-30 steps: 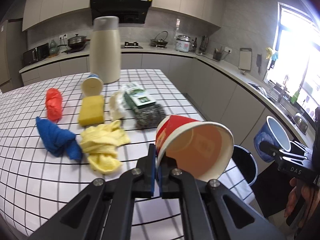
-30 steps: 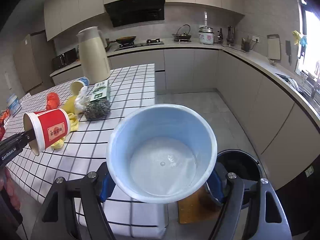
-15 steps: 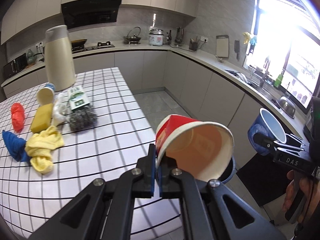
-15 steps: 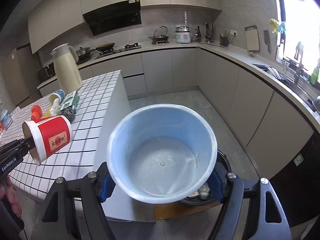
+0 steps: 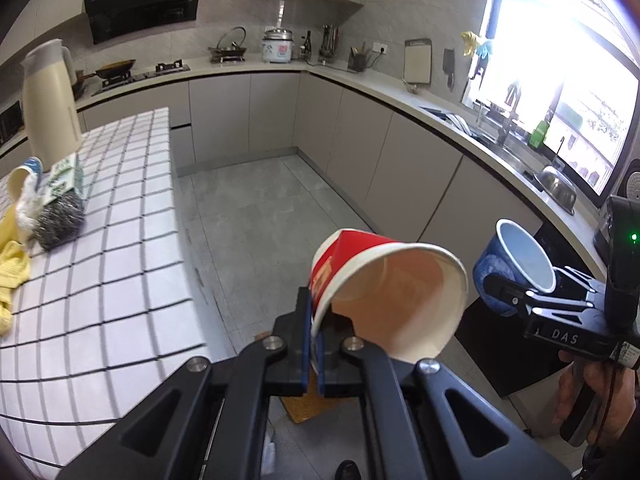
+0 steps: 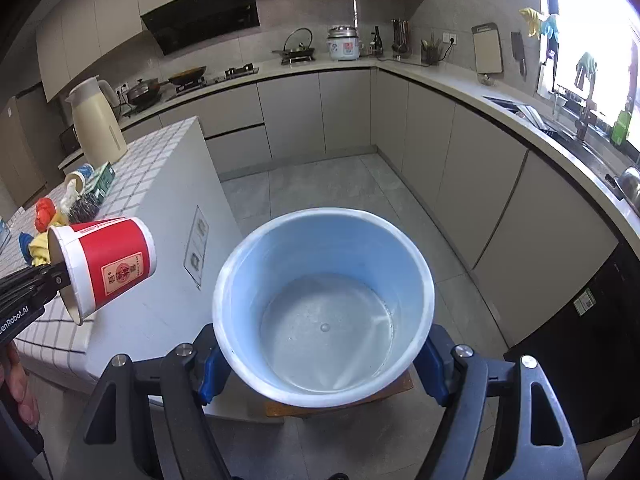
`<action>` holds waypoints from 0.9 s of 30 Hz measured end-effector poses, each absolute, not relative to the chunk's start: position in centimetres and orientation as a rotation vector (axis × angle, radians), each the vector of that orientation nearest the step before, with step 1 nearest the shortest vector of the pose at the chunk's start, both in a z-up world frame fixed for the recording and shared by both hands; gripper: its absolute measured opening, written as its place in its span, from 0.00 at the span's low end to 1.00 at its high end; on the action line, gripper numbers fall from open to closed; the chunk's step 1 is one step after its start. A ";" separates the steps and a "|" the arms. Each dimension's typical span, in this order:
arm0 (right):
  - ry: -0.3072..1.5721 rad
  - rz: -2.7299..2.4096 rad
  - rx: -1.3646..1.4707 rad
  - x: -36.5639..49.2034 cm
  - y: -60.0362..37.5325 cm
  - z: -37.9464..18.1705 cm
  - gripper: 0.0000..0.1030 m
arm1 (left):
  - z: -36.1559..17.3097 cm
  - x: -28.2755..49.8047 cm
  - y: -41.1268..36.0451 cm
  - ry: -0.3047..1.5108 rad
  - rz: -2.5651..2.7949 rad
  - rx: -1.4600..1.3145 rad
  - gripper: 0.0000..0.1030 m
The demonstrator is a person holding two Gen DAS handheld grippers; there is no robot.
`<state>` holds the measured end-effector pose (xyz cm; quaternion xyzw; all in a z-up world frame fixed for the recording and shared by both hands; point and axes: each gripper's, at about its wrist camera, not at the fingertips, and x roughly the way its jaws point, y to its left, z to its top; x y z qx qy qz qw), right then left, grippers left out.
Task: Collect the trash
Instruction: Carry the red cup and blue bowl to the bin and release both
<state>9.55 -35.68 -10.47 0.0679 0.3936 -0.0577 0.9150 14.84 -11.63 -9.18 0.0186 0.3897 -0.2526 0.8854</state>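
Grey kitchen cabinets and a grey tiled floor [image 5: 256,216] surround a desk covered in white grid-patterned cloth [image 5: 100,280], which sits to the left in both views. On the desk lie a steel-wool scrubber [image 5: 58,220], a green-and-white carton [image 5: 64,178], a yellow cloth [image 5: 12,268] and a tall cream thermos jug [image 5: 48,108].

Out past the desk edge, above the floor, the left gripper [image 5: 314,354] has its fingers pressed nearly together, clamped on the rim wall of a red paper cup with a white rim [image 5: 384,288]; one finger lies inside the mouth and one outside. The cup is tipped on its side, mouth facing the left wrist camera.

The right gripper [image 6: 322,364] has its blue-padded fingers [image 6: 212,372] spread wide, clamped on the outside of a light-blue paper bowl [image 6: 324,308], one pad on each side. The bowl's open mouth faces the right wrist camera, and it is held over the floor to the right of the red cup, apart from it.
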 end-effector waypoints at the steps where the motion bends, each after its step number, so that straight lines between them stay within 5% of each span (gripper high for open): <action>1: 0.821 -0.115 0.135 9.6 -36.3 -11.0 0.75 | -9.6 14.9 -12.3 0.822 -0.525 0.039 0.02; 27: 1.086 0.180 -0.087 18.4 -42.4 -28.8 0.75 | -22.1 19.7 -22.6 1.093 -0.477 0.053 0.04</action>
